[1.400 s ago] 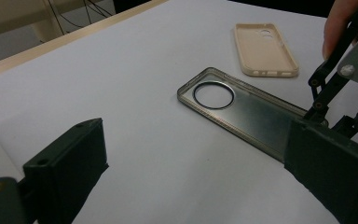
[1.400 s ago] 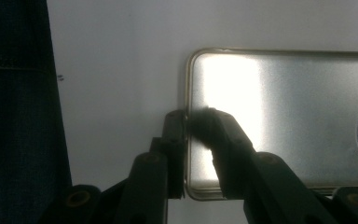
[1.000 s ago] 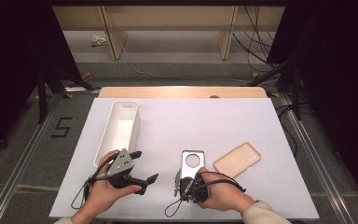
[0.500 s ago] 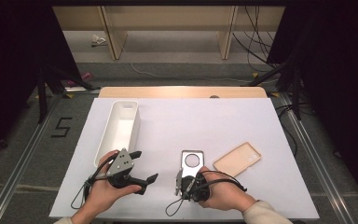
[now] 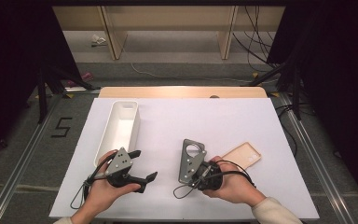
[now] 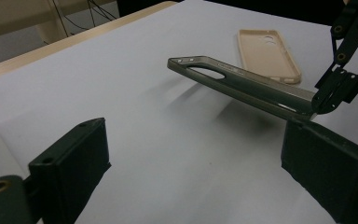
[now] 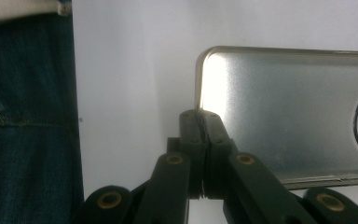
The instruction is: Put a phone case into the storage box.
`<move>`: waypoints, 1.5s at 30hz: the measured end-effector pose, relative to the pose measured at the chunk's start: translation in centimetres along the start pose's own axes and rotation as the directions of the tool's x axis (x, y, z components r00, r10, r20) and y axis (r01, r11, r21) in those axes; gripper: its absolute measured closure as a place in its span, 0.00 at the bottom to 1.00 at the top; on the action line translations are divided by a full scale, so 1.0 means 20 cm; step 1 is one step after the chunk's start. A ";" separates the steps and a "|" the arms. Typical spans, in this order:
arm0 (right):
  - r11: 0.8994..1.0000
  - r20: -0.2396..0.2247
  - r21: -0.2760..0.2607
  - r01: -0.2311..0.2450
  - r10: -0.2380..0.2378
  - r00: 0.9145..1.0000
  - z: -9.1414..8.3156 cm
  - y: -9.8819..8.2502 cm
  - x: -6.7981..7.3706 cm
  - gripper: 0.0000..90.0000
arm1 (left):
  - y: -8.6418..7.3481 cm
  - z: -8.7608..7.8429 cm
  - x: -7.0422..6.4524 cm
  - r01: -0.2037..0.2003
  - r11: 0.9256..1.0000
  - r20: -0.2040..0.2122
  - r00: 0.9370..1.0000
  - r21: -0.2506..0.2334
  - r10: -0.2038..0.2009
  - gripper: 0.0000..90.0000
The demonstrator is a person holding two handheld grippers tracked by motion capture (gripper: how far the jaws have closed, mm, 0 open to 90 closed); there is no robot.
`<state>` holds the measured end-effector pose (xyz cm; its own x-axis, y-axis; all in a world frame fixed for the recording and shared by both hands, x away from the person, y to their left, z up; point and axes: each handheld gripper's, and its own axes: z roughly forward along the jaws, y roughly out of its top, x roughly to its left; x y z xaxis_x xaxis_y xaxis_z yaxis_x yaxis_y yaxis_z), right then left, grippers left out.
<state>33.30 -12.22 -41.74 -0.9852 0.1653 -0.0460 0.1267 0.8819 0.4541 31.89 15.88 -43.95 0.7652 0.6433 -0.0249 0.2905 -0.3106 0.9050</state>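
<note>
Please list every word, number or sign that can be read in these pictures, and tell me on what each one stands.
"5": a dark figure on the grey floor, left of the table in the high view.
No print can be read on the grey phone case, the beige phone case or the white tray.

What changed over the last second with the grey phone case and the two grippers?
The right gripper, shut on one end of the grey phone case, has lifted that end so the case now tilts up off the table. The left gripper stayed put, jaws open. The beige phone case and white tray are unmoved.
</note>
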 end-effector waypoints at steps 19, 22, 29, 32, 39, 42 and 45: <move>0.985 0.021 -0.171 -0.023 0.027 0.999 -0.08 -0.02 -0.01 0.99 | 0.30 0.14 0.13 0.151 0.988 -0.038 0.988 0.012 -0.151 0.19; 0.982 0.029 -0.185 -0.024 0.030 0.999 -0.08 -0.01 -0.01 0.99 | 0.35 0.22 0.13 0.193 0.979 -0.007 0.981 0.069 -0.193 0.20; 0.982 0.037 -0.189 -0.016 0.023 0.999 -0.09 0.00 0.00 1.00 | 0.45 0.43 0.12 0.225 0.955 0.029 0.972 0.193 -0.234 0.27; 0.982 0.037 -0.190 -0.010 0.017 0.999 -0.09 0.01 0.00 1.00 | 0.48 0.50 0.11 0.241 0.942 0.037 0.966 0.232 -0.257 0.30; 0.982 0.043 -0.190 0.002 0.007 0.999 -0.09 0.01 0.01 1.00 | 0.49 0.60 0.12 0.281 0.910 0.013 0.954 0.305 -0.299 0.43; 0.982 0.042 -0.188 0.006 0.002 0.999 -0.09 0.02 0.01 1.00 | 0.48 0.63 0.14 0.307 0.893 -0.002 0.946 0.328 -0.325 0.50; 0.983 0.042 -0.184 0.013 -0.005 0.999 -0.08 0.02 0.02 1.00 | 0.48 0.63 0.16 0.338 0.884 -0.010 0.935 0.322 -0.353 0.60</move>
<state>32.81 -12.55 -40.11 -0.9801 0.1791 -0.0857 0.0907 0.7878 0.6093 44.35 6.05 -40.77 0.6072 0.7188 -0.3385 0.7004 -0.2831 0.6552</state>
